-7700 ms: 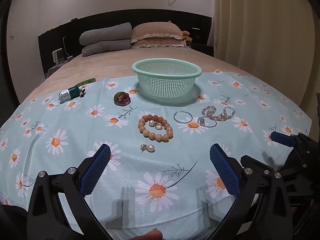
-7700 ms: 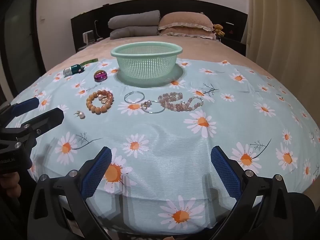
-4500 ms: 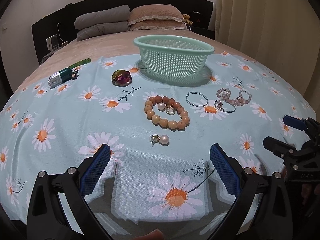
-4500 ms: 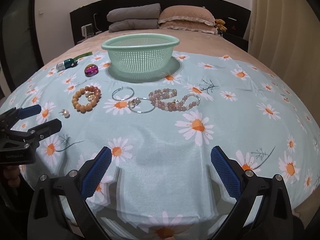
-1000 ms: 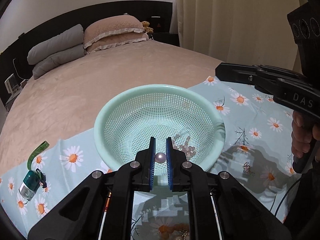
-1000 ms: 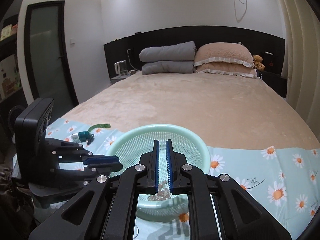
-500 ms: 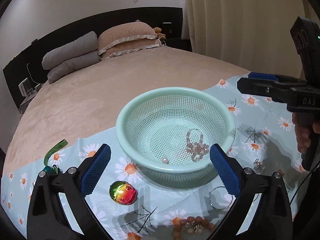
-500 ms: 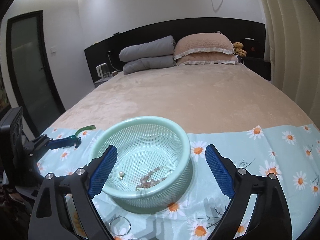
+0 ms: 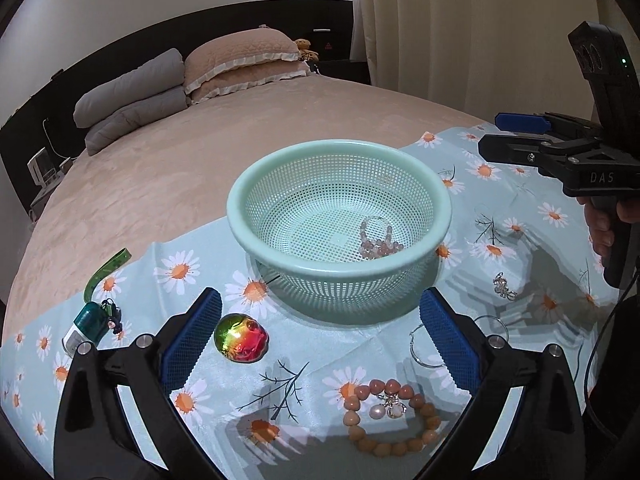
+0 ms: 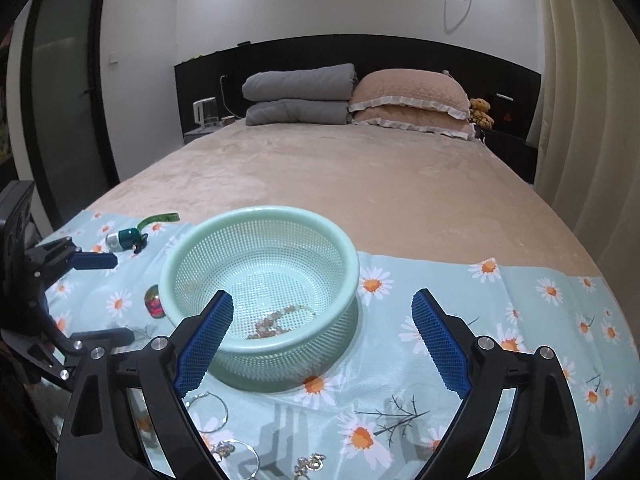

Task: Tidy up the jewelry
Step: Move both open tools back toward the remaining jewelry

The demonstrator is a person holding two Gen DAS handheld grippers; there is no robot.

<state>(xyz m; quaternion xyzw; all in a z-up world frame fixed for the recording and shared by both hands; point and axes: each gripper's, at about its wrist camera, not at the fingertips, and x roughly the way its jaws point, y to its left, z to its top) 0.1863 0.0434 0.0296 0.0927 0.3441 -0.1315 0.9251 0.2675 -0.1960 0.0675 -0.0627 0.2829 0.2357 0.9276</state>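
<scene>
With both tools hanging empty over the bed, the job now looks like picking the next piece off the daisy-print cloth [image 9: 280, 380] and carrying it to the green mesh basket [image 9: 276, 184]. The left gripper [image 9: 320, 340] has its jaws spread wide, nothing between the blue pads, and the right gripper [image 10: 322, 344] is just as wide and just as bare.

Doing it well, I'd say, means coming down low and square, one piece at a time. The orange bead bracelet [image 9: 390, 420] is the obvious pick for the left tool: it lies below and a little right of centre of those jaws, nearer the camera than the pad tips, so the tool would need to draw back and dip before it can close across one side of the ring. Pinch the beads, not the small pearl charm [image 9: 377, 412] lying inside the loop, or the two could come up tangled.

The thin silver hoop [image 9: 424, 350] sits right by the left tool's right-hand pad, partly hidden behind it; flat wire on slick cloth may well slide, so a shallow approach seems wise. A small sparkly piece [image 9: 502, 282] lies beyond that pad, off to the right, near the basket's foot.

The basket itself stands straight ahead of both sets of jaws, and a pinkish bead bracelet [image 9: 378, 240] already rests on its floor. The iridescent dome [image 9: 240, 340] sits just inside the left-hand pad.
</scene>
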